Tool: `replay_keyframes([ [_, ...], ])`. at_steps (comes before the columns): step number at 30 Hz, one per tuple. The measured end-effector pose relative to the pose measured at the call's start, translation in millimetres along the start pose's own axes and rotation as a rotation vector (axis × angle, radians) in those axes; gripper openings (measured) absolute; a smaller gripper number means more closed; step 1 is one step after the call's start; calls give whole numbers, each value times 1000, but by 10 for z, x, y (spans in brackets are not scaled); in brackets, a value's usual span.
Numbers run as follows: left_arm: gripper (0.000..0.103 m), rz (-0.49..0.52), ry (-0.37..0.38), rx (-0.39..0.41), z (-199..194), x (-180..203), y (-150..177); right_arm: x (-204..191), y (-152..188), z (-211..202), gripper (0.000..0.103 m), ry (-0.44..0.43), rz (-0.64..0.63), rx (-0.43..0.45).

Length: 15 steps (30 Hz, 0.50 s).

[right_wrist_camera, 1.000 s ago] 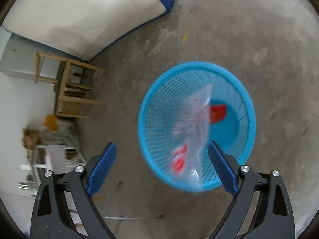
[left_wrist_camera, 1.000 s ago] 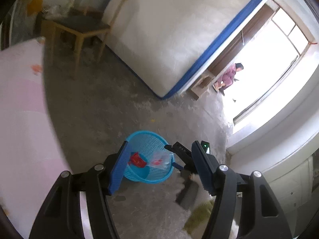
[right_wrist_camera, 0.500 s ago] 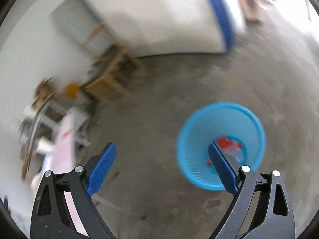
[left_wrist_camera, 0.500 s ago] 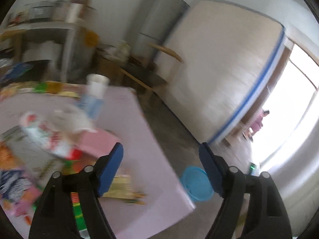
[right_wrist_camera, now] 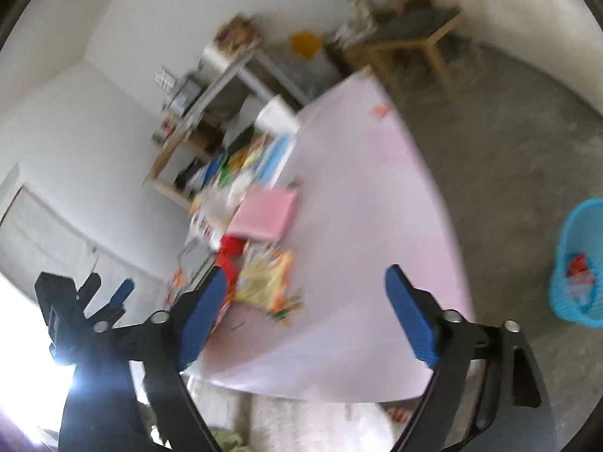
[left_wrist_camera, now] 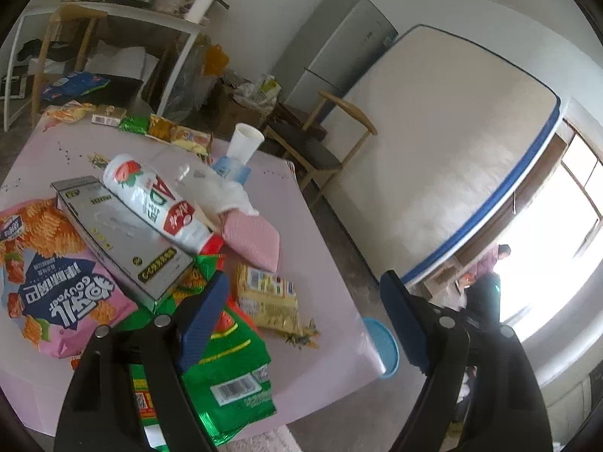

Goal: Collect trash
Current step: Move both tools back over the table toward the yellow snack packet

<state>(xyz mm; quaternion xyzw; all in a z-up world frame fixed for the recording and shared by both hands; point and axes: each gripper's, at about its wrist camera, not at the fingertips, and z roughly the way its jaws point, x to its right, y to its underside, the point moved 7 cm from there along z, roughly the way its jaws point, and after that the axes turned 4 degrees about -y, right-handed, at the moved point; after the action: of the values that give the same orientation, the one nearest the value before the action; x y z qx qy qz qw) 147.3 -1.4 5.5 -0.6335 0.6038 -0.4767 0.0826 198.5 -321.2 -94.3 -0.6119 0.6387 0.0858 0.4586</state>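
here, both jaws apart and empty, white bottle [left_wrist_camera: 156,203] lying flat, red cap toward the left gripper [left_wrist_camera: 301,320]

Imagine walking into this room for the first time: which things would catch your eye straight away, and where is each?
Probably the pink table, crowded with snack wrappers, where a white bottle with a red cap lies across a grey box and a green packet sits nearest the open left tool. Next, the big mattress propped against the far wall. Then the blue basket on the floor right of the table, already holding scraps.
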Motion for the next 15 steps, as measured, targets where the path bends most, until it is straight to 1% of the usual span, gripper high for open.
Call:
replay_keyframes([
  [2, 80, 18, -1, -9, -4, -32, 38, -145, 37, 241, 66, 17, -15, -54],
  [4, 80, 36, -13, -19, -5, -104, 68, -249, 74, 491, 63, 38, -43, -105],
  [6, 80, 34, -15, -28, -7, -185, 102, -337, 109, 669, 58, 78, -77, -134],
  [7, 80, 33, -12, -39, -11, -229, 126, -349, 102, 749, 56, 106, -90, -141],
  [9, 79, 35, -3, -47, -27, -275, 170, -334, 75, 901, 49, 151, -107, -152],
  [12, 77, 55, 13, -40, -64, -278, 237, -319, 8, 1083, 41, 193, -118, -170],
  [15, 75, 95, 30, -29, -110, -217, 317, -382, -78, 1204, 38, 237, -170, -159],
])
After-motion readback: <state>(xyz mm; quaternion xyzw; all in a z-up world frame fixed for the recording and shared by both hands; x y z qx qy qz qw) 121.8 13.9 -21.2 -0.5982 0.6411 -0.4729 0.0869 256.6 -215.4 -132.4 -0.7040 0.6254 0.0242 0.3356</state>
